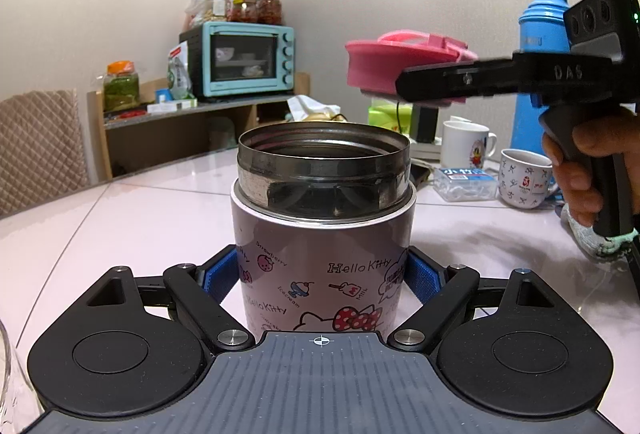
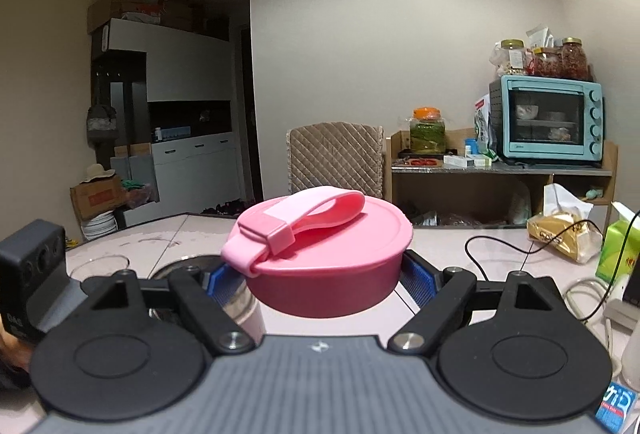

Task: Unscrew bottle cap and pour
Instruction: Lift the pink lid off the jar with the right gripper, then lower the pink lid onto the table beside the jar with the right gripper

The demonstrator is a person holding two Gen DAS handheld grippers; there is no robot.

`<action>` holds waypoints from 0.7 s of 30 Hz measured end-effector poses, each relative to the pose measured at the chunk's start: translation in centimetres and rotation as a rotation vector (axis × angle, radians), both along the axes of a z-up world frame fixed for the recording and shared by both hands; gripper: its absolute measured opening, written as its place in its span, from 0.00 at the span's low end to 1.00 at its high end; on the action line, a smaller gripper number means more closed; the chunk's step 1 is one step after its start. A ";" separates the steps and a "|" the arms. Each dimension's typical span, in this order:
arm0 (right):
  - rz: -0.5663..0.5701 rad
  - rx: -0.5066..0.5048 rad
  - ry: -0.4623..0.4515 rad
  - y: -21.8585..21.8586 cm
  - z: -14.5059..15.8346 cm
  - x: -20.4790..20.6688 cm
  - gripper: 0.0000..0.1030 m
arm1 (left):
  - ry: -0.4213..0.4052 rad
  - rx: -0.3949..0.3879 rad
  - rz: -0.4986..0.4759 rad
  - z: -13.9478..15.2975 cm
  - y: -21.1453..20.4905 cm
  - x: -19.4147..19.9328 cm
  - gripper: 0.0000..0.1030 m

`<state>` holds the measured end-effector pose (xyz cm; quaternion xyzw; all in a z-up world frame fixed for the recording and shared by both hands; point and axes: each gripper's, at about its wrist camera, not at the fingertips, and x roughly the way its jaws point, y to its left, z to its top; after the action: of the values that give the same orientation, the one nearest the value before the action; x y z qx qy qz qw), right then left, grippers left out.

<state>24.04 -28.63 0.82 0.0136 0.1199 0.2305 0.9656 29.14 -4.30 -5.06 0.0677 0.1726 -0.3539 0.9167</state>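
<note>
Fingers (image 1: 420,280) of the left gripper (image 1: 322,276) clamped with blue pads against both sides of the Hello Kitty bottle (image 1: 322,234), upright on the pale tabletop (image 1: 120,218), steel mouth open and uncapped. Fingers (image 2: 416,276) of the right gripper (image 2: 322,274) closed on the pink cap (image 2: 326,262), strap handle on top, held in the air above and right of the bottle mouth. Behind the bottle: white mugs (image 1: 466,144), a blue thermos (image 1: 542,30), a teal toaster oven (image 1: 244,60) on a wooden shelf (image 1: 192,114).
</note>
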 end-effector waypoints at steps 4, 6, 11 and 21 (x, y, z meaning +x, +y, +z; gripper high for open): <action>-0.025 0.008 0.012 -0.2 -0.8 0.1 0.82 | 0.000 0.000 0.000 0.0 0.0 -0.2 0.87; -0.033 0.012 0.018 -0.3 -1.0 0.1 0.82 | 0.000 0.000 0.000 0.0 0.0 -0.2 0.87; -0.056 0.006 0.047 -0.4 -1.8 0.2 0.82 | 0.000 0.001 0.000 0.0 0.0 -0.2 0.87; -0.094 -0.013 0.103 -0.5 -3.3 0.5 0.82 | -0.001 0.001 0.000 0.0 -0.1 -0.3 0.87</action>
<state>24.52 -29.12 -2.46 0.0247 0.1699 0.1833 0.9679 28.83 -4.35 -5.07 0.0682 0.1724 -0.3537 0.9168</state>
